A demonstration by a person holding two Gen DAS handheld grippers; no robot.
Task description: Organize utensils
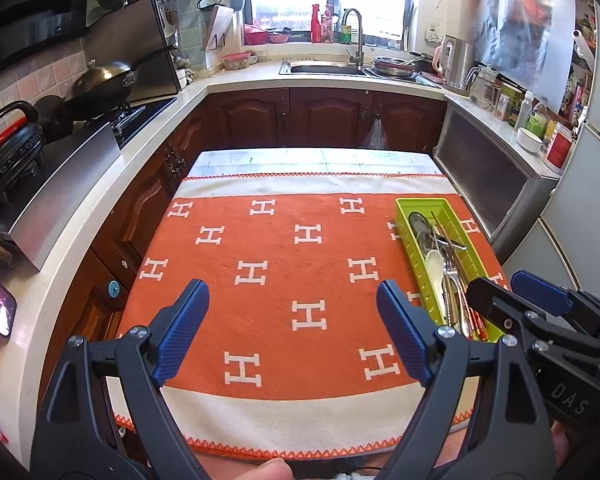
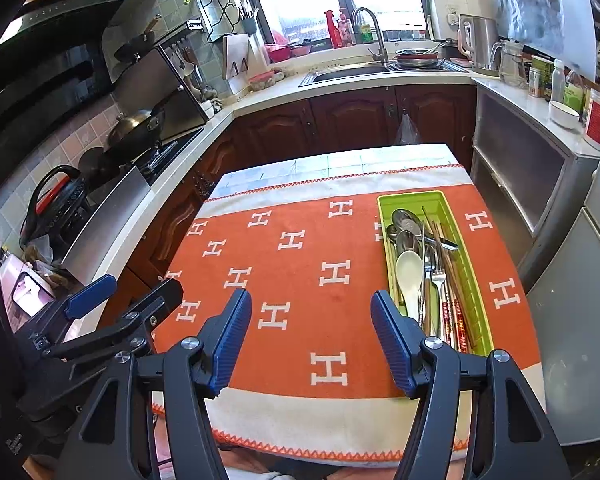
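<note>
While utensils (image 2: 424, 280) lie in the green tray (image 2: 476, 288), left gripper (image 1: 292, 328) and right gripper (image 2: 312, 336) hang spread, empty.

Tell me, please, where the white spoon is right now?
The white spoon lies inside the green tray on the orange cloth's right side, beside the fork, just beyond the right gripper.
</note>
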